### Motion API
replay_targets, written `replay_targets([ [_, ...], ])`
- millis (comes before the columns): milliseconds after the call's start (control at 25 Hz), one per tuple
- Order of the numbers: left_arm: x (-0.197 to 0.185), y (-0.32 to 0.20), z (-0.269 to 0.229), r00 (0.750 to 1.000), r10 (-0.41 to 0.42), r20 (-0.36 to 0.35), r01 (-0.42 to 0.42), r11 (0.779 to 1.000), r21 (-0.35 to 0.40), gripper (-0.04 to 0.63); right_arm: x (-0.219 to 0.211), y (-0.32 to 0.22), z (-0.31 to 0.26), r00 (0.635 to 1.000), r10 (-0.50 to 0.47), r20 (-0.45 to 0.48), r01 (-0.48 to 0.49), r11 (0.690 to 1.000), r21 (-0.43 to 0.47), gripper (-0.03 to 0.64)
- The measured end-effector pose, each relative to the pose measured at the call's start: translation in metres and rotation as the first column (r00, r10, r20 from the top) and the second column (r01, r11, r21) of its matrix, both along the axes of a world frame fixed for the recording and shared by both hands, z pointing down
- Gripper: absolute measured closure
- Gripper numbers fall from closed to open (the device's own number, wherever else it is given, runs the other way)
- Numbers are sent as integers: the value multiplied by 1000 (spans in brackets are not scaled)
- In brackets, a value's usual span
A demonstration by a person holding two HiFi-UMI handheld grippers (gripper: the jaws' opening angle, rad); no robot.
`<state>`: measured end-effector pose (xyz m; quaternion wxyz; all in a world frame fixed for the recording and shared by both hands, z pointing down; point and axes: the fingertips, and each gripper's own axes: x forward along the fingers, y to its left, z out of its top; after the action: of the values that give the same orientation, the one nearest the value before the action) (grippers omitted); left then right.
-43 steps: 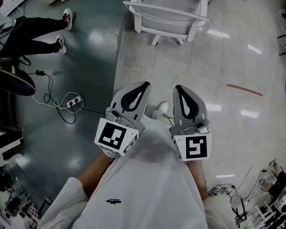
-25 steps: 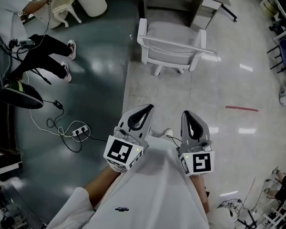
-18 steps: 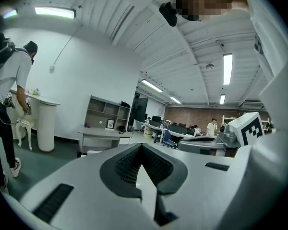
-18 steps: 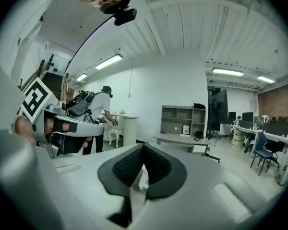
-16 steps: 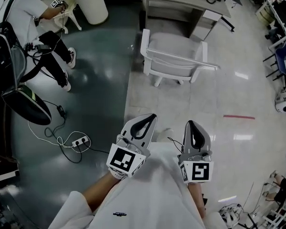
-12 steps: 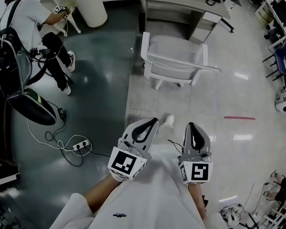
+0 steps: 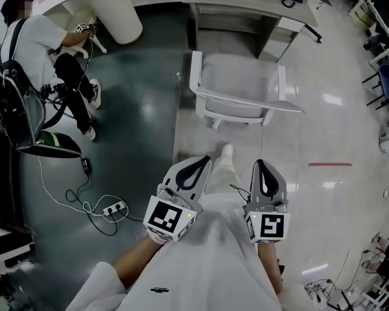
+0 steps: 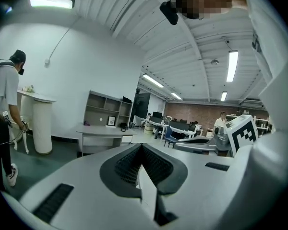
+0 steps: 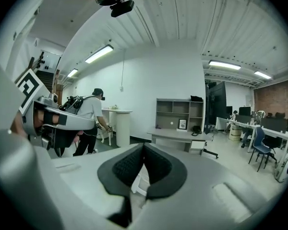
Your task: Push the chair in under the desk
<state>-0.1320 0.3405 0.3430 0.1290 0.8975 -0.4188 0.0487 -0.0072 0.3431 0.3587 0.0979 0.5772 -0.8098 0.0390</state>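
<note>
A white armchair (image 7: 240, 89) stands on the pale floor with its back toward me, out in front of the grey desk (image 7: 246, 2) at the top of the head view. Both grippers are held side by side close to my body, well short of the chair. The left gripper (image 7: 205, 161) is shut with nothing in it, and so is the right gripper (image 7: 260, 164). In the left gripper view the closed jaws (image 8: 140, 145) point toward the desk (image 8: 102, 136). The right gripper view shows the same desk (image 9: 176, 137) beyond its closed tips (image 9: 144, 145).
A person with a backpack (image 7: 26, 76) stands at the left by a white round pedestal (image 7: 120, 8). A power strip with cables (image 7: 110, 207) lies on the dark floor. A red tape strip (image 7: 325, 164) marks the floor at the right. My shoe (image 7: 226, 152) shows between the grippers.
The chair and desk have come lower in the head view and the standing person has come further into view at the left. Both grippers stayed shut, side by side.
</note>
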Motion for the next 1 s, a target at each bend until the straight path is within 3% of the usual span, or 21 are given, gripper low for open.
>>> replay_targets([
  [480, 60, -156, -10, 997, -49, 68, 49, 999, 1, 588, 53, -162, -7, 989, -148, -22, 148, 989, -16, 575],
  [680, 89, -196, -12, 996, -39, 86, 40, 999, -7, 588, 66, -206, -9, 972, -232, -44, 232, 973, -10, 571],
  [840, 104, -212, -3, 991, -5, 133, 5, 1000, 1, 588, 78, -218, -3, 958, -275, -84, 272, 961, -48, 571],
  [1000, 116, -213, 12, 970, 99, 223, -94, 995, -34, 588, 83, -217, 13, 945, -317, -84, 308, 945, -106, 534],
])
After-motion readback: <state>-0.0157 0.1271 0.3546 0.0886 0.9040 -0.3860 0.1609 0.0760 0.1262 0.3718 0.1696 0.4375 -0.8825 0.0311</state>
